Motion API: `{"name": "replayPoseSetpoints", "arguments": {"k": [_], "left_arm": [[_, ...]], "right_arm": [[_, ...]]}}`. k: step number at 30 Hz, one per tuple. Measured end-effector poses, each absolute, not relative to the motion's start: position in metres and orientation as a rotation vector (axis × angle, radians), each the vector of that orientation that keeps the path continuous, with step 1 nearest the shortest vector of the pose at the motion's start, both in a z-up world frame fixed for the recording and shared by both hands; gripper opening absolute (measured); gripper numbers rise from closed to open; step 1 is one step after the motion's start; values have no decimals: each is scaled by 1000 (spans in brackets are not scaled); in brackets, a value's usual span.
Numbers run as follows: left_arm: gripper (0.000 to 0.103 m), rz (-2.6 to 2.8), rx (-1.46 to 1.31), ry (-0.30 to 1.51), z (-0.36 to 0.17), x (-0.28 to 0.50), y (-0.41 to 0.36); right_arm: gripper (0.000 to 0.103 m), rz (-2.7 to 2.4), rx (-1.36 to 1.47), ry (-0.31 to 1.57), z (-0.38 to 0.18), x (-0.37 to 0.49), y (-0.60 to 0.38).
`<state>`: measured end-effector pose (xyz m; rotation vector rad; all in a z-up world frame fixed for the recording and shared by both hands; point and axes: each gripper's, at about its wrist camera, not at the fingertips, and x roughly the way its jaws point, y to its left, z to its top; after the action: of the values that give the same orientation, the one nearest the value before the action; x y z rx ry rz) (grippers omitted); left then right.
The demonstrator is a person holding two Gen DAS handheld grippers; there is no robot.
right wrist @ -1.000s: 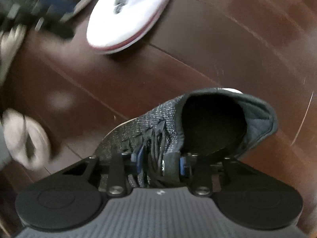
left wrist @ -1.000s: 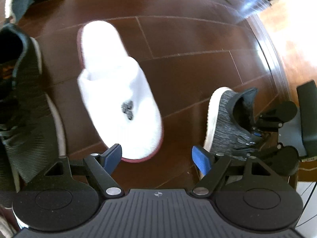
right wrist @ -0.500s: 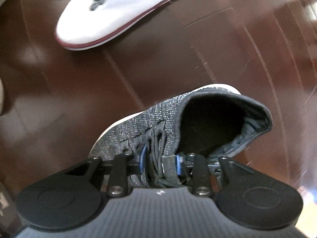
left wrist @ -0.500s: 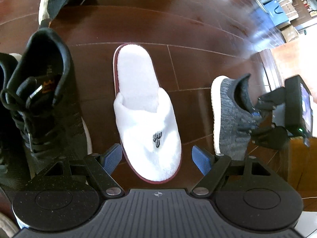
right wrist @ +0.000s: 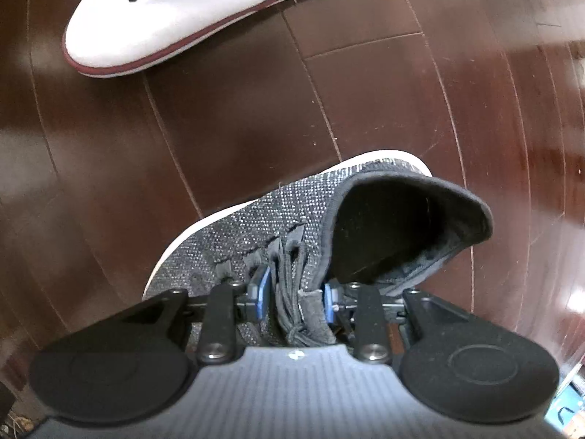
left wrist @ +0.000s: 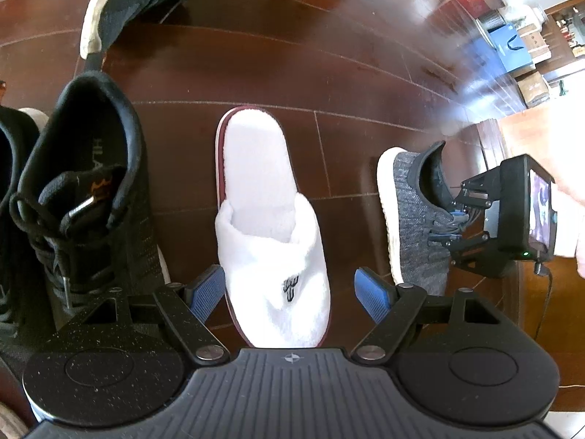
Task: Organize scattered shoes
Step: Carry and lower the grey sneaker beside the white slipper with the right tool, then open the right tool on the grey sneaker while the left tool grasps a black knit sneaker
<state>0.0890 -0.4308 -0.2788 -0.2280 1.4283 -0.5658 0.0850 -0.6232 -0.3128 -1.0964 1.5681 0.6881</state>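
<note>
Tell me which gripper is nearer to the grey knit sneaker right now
Right. The right gripper is shut on the grey knit sneaker at its laces and tongue. The left gripper is open, straddling the white slipper one place over, apart from the sneaker.

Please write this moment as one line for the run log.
left claw: open over white slipper | right claw: shut on gray sneaker laces | floor: wood

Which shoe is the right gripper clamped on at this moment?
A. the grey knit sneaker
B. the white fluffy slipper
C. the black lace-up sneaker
A: the right gripper has its blue fingers shut on the laces and tongue of the grey knit sneaker, while the white fluffy slipper lies apart on the floor.
</note>
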Motion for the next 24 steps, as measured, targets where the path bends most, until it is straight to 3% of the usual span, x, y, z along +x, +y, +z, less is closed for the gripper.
{"name": "replayPoseSetpoints", "arguments": {"k": [14, 19, 21, 24], "left_arm": [[82, -374, -216, 1292, -257, 140, -401], [82, -313, -150, 1213, -245, 177, -385], [81, -293, -110, 1183, -240, 194, -383], [81, -284, -40, 1135, -235, 217, -386]], "right_arm": [[32, 560, -1098, 1500, -312, 111, -615], [45, 471, -1060, 1471, -316, 108, -612], [56, 422, -1034, 1457, -311, 107, -612], [60, 375, -1012, 1408, -299, 104, -607]]}}
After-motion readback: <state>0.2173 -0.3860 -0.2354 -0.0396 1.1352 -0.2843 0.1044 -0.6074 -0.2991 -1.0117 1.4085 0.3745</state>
